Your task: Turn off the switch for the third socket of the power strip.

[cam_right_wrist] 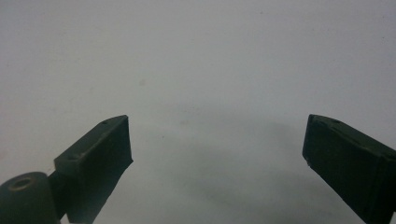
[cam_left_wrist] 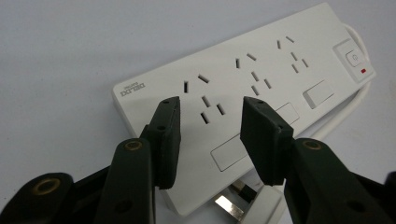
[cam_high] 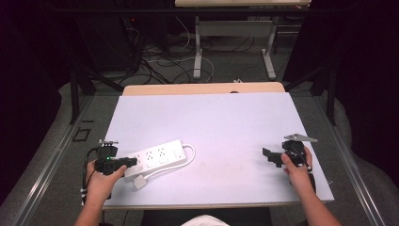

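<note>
The left gripper is hovering with jaws parted, gripping nothing, over the near end of the power strip, which is lying on the table's left side; the right gripper is gaping wide.

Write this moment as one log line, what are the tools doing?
left tool: open over power strip, nothing gripped | right tool: open, empty, above table | plug: lying beside strip
</note>
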Demonstrator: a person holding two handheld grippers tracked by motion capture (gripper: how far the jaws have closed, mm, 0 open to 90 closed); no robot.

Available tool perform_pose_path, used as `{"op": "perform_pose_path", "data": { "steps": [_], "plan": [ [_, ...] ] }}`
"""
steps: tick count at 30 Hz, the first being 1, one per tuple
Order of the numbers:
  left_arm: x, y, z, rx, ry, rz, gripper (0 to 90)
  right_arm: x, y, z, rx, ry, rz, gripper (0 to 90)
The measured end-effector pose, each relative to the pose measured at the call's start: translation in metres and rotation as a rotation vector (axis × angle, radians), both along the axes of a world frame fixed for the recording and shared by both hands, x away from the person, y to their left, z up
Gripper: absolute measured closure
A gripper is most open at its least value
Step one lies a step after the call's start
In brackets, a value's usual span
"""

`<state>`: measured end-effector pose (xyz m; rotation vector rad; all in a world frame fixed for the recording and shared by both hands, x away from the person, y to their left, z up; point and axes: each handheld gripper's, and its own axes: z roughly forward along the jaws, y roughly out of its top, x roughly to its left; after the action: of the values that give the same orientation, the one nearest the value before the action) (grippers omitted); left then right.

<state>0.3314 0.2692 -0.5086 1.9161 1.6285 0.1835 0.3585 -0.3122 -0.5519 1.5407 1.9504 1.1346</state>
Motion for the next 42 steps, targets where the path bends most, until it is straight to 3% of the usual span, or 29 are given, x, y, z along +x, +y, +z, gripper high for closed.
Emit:
{"op": "perform_pose_path", "data": {
  "steps": [2, 6, 15, 22, 30, 42],
  "plan": [
    [0.000, -0.001, -0.001, 0.011, -0.026, 0.007, 53.9, 0.000, 0.000, 0.000, -0.001, 0.000, 0.002, 7.5],
    [0.000, 0.000, 0.000, 0.029, -0.033, -0.013, 49.8, 0.000, 0.000, 0.000, -0.001, -0.004, 0.002, 7.5],
    [0.001, -0.005, -0.005, 0.092, -0.127, -0.026, 43.3, -0.001, -0.002, 0.000, 0.005, -0.004, -0.003, 7.7],
    [0.002, -0.007, -0.007, 0.141, -0.177, -0.083, 38.3, -0.001, -0.001, 0.001, 0.004, -0.001, -0.007, 7.7],
    [0.004, -0.012, -0.005, 0.141, -0.232, -0.116, 32.3, -0.001, 0.000, 0.000, -0.004, -0.004, -0.001, 7.8],
    [0.011, -0.026, 0.003, 0.110, -0.212, -0.115, 26.1, -0.003, 0.001, 0.001, 0.004, 0.000, -0.014, 8.1]
  ]
}}
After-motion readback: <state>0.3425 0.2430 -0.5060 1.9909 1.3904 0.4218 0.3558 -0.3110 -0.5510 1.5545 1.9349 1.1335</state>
